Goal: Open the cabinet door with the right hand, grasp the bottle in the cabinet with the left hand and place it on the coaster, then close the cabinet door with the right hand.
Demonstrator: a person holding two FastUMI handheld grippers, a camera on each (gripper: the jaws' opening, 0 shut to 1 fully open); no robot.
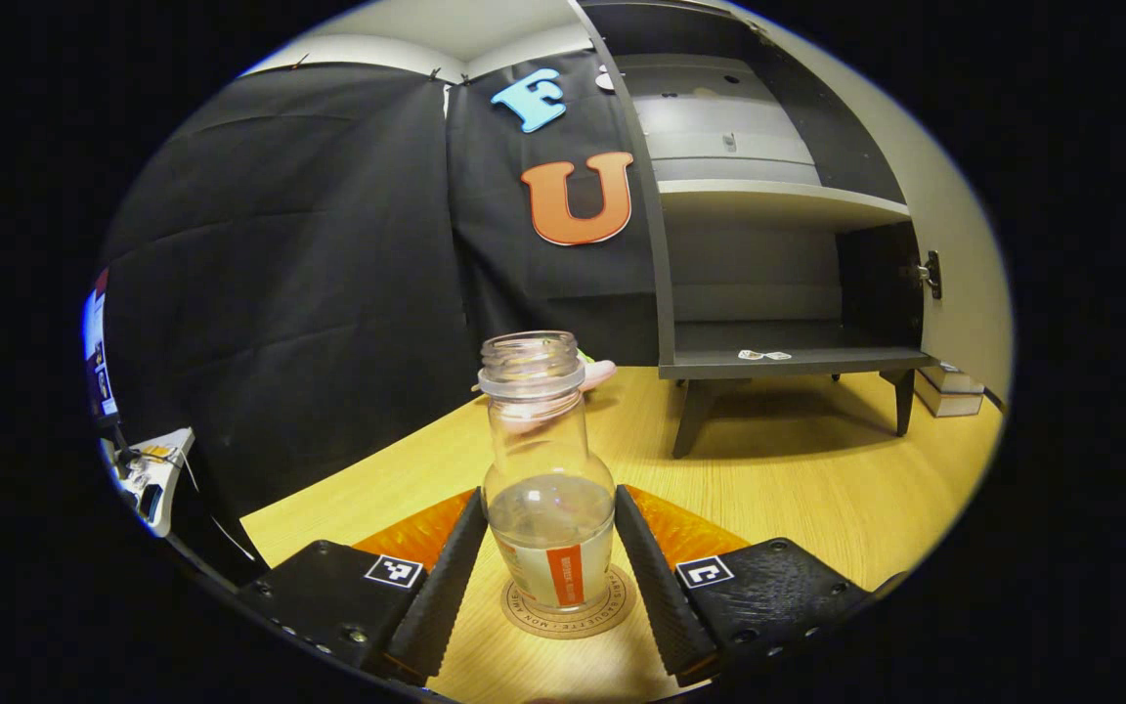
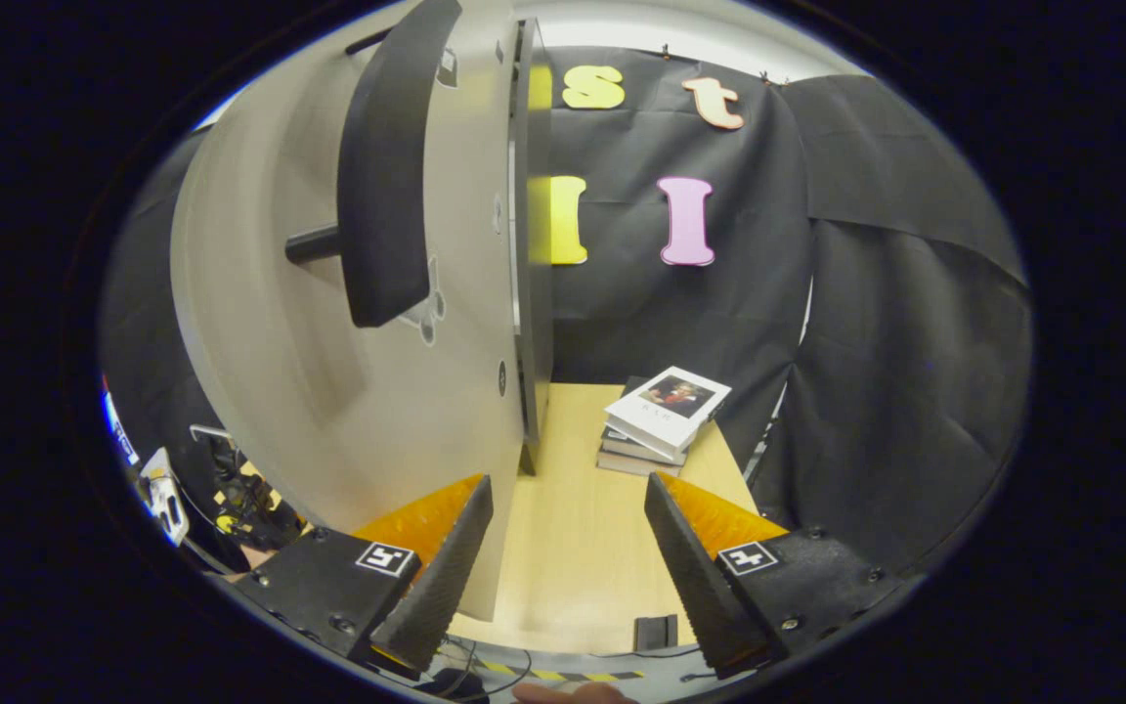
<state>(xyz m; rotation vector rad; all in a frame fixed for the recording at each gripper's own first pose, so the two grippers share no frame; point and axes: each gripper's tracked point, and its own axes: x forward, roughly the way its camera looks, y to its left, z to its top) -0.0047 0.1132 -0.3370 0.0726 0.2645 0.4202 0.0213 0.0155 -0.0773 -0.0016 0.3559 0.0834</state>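
The bottle (image 1: 548, 489) is standing upright, mouth up, on the coaster (image 1: 569, 608) on the table (image 1: 817, 489). The left gripper (image 1: 548, 562) is flanking it, fingers spread, apparently not touching. The right gripper (image 2: 568, 557) is gaping beside the open door (image 2: 348, 391).

Both hand-held grippers (image 1: 548, 577) (image 2: 568, 567) wide apart.

Bottle (image 1: 548, 489) on coaster (image 1: 568, 611) on tabletop (image 1: 817, 489), between gripper (image 1: 548, 577) fingers; cabinet (image 1: 778, 274) behind, to the right.

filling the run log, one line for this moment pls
bottle on coaster | left gripper open around bottle | cabinet door open | right gripper open
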